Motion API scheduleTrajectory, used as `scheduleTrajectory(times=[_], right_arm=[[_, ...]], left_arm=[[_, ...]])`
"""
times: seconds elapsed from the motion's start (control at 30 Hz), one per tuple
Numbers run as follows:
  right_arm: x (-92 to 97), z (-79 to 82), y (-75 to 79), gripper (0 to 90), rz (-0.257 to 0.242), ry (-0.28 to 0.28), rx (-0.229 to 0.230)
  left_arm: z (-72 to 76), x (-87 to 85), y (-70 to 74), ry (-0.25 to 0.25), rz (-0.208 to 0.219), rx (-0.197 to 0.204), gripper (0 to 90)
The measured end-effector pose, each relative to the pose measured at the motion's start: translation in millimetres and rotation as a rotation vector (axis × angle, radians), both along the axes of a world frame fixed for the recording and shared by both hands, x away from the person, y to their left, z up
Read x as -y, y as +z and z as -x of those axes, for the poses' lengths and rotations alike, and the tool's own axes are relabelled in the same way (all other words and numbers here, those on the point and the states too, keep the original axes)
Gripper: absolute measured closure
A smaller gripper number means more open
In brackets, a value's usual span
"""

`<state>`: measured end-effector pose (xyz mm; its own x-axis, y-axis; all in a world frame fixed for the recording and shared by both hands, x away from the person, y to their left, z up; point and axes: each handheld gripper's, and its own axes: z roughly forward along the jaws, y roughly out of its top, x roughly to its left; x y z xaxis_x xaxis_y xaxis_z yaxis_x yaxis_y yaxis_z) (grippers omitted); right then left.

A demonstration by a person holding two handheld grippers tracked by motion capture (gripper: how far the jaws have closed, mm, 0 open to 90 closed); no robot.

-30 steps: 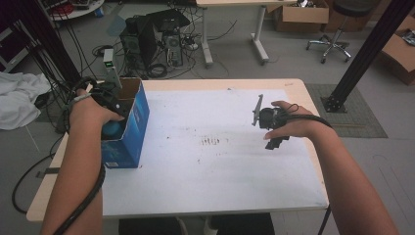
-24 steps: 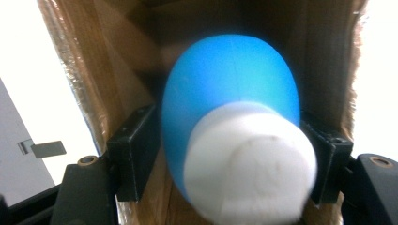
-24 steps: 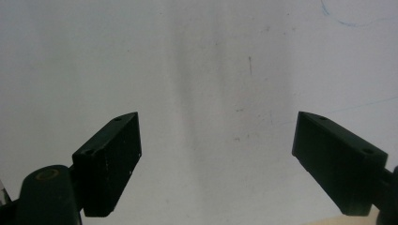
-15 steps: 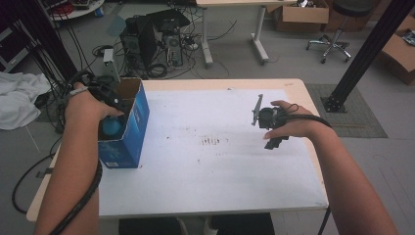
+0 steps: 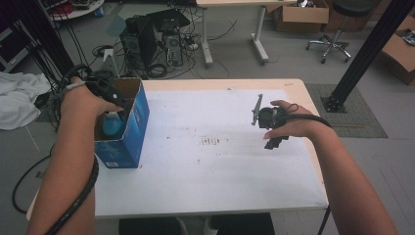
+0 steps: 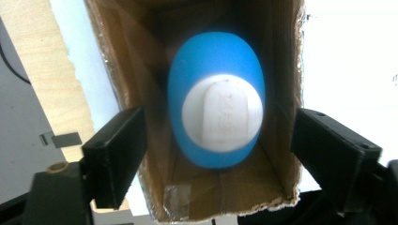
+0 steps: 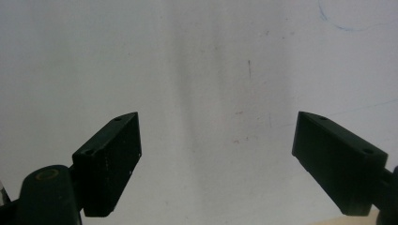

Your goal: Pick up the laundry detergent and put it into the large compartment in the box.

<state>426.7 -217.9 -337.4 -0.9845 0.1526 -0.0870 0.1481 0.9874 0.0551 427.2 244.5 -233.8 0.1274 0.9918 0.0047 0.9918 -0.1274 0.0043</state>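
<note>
A blue cardboard box (image 5: pixel 128 132) stands open-topped at the table's left edge. Inside it sits a blue egg-shaped bottle with a white cap (image 6: pixel 217 101), its blue top also seen from above (image 5: pixel 111 125). My left gripper (image 5: pixel 108 95) hovers over the box's far end. In the left gripper view the left gripper (image 6: pixel 218 129) is open, its jaws spread wider than the box (image 6: pixel 141 56) and touching nothing. My right gripper (image 5: pixel 270 128) hangs over the right half of the table. In its own view the right gripper (image 7: pixel 218 136) is open with only white tabletop between the jaws.
The white tabletop (image 5: pixel 210 166) has faint smudge marks (image 5: pixel 211 142) near its middle. On the floor beyond the table lie computer towers and cables (image 5: pixel 151 41); a white cloth (image 5: pixel 19 100) lies at the left. A black post (image 5: pixel 364 54) stands at the right.
My left hand has drawn back and up from the box, so more of the blue bottle shows inside. The right gripper has stayed where it was.
</note>
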Motion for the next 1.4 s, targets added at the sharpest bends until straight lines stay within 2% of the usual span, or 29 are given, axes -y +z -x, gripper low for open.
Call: scheduleTrajectory(times=[0.27,0.33,0.57,0.63,0.73,0.97,1.1,1.4], right_arm=[[-0.9,0.7,4.4,16.0,-0.005,0.004,0.007],[-1.4,1.1,5.4,16.0,-0.004,0.002,0.009],[-2.5,0.8,4.7,16.0,-0.001,0.008,0.008],[-2.5,0.8,4.3,16.0,-0.002,0.006,0.005],[-2.3,0.5,4.3,16.0,-0.001,0.005,0.004],[-3.7,0.2,3.4,16.0,0.004,0.009,0.001],[-4.1,0.0,2.7,16.0,0.005,0.012,-0.001],[-4.3,0.8,4.3,16.0,0.014,0.013,-0.004]], left_arm=[[4.3,3.3,14.1,-0.022,-0.019,0.019,17.4],[5.8,9.6,19.2,-0.051,-0.026,0.011,15.6],[8.4,23.6,37.9,-0.108,-0.031,0.041,14.6],[9.5,28.4,41.4,-0.144,-0.029,0.024,13.6],[11.4,34.8,46.6,-0.172,-0.032,0.036,12.1],[13.4,45.9,49.7,-0.236,-0.037,0.038,7.2],[14.5,52.9,48.7,-0.293,-0.042,0.015,0.1],[18.7,73.3,53.0,-0.428,-0.022,0.050,0.1]])
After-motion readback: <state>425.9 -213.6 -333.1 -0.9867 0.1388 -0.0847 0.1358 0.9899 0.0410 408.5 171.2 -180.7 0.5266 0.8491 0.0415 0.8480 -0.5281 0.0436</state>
